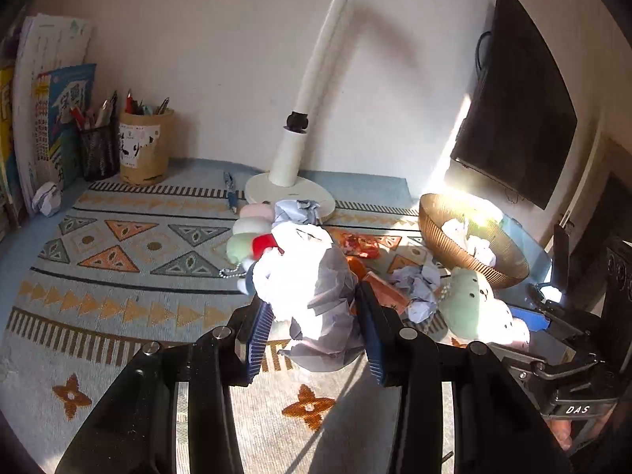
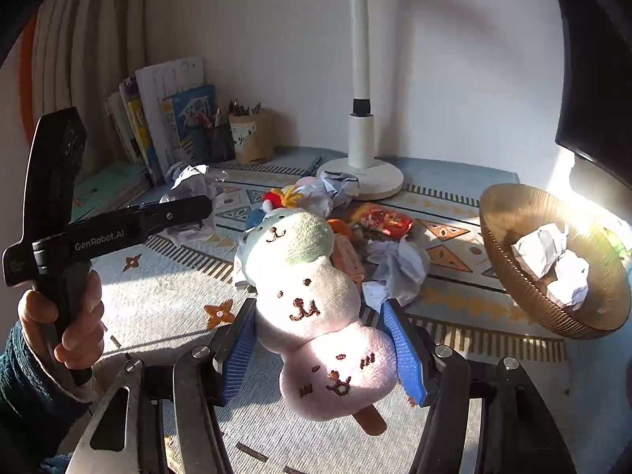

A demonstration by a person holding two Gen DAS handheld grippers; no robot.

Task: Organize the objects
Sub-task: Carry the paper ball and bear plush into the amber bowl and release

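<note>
A crumpled ball of pale paper [image 1: 316, 296] sits between the blue pads of my left gripper [image 1: 316, 328], which is shut on it above the patterned mat. My right gripper [image 2: 322, 349] is shut on a plush dango toy [image 2: 312, 296] with green, white and pink balls with stitched faces on a brown stick; the pads press on its pink ball. In the left wrist view the same toy [image 1: 470, 308] shows at the right. A ribbed brown bowl [image 2: 533, 300] at the right holds crumpled paper [image 2: 541, 249].
On the mat lie more paper balls [image 1: 418, 288], a red snack wrapper [image 1: 361, 247] and a second plush [image 1: 249, 237]. The white lamp base [image 1: 288, 193] stands behind them. Pen cups [image 1: 146, 150] and books [image 1: 51, 118] line the back left; a dark screen [image 1: 513, 98] hangs right. A hand [image 2: 59, 316] holds the left gripper.
</note>
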